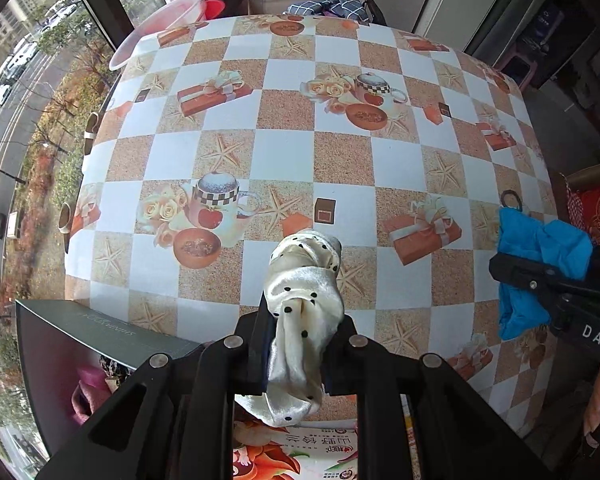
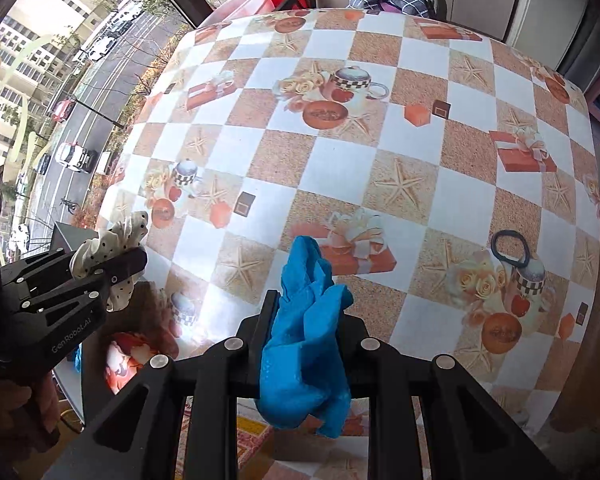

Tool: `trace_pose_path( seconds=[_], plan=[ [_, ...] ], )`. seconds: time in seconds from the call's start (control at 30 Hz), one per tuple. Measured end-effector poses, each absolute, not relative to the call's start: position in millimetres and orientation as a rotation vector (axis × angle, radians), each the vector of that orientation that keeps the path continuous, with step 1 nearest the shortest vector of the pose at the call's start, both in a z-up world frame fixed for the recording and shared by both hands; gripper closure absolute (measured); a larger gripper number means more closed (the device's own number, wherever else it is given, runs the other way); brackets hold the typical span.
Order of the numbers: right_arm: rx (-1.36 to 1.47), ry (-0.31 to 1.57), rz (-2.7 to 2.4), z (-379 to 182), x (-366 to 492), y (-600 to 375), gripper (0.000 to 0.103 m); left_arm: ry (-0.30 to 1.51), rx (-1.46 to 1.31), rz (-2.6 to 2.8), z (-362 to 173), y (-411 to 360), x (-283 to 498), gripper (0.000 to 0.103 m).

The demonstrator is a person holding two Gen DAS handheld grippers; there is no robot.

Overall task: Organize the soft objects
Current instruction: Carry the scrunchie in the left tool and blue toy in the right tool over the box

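The left gripper has its fingers clenched on a cream satin scrunchie dotted with small black spots; the glossy fabric is bunched and wrinkled, squeezed into a long bundle whose axis runs along the fingers, its far end reaching out over the table and its near end drooping below the fingers toward the camera. In the right wrist view the same scrunchie shows at the left, ruffled and pinched between the black fingers, held above the near left edge of the table. The right gripper grasps a bright blue glove of thin crumpled material, its long axis also lying along the fingers, with one folded tip pointing away over the table and a loose mass hanging down at the near end. Both things are held in the air above the near part of the table, which wears a checked cloth printed with starfish, teapots and gift boxes. A black hair tie lies flat on the table at the right, apart from the glove. A dark box stands at the near left.
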State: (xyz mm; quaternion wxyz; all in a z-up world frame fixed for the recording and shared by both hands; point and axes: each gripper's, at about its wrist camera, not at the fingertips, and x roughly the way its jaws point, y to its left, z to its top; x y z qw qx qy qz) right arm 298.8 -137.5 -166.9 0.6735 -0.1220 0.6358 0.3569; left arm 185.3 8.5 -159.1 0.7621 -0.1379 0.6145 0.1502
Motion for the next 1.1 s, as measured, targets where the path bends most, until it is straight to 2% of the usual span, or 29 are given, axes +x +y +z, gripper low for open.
trace_pose_path(
  seconds=[0.33,1.1],
  plan=[
    [-0.274,1.427,0.881,-139.0,253.3,-110.8,0.079,1.321,-0.302,0.269,-136.2,0.0,133.1,0.083],
    [-0.231,1.461,0.885,-95.9,107.0,-101.8,0.079,1.376,-0.22,0.059,-126.1,-12.4,7.9,0.083]
  ],
)
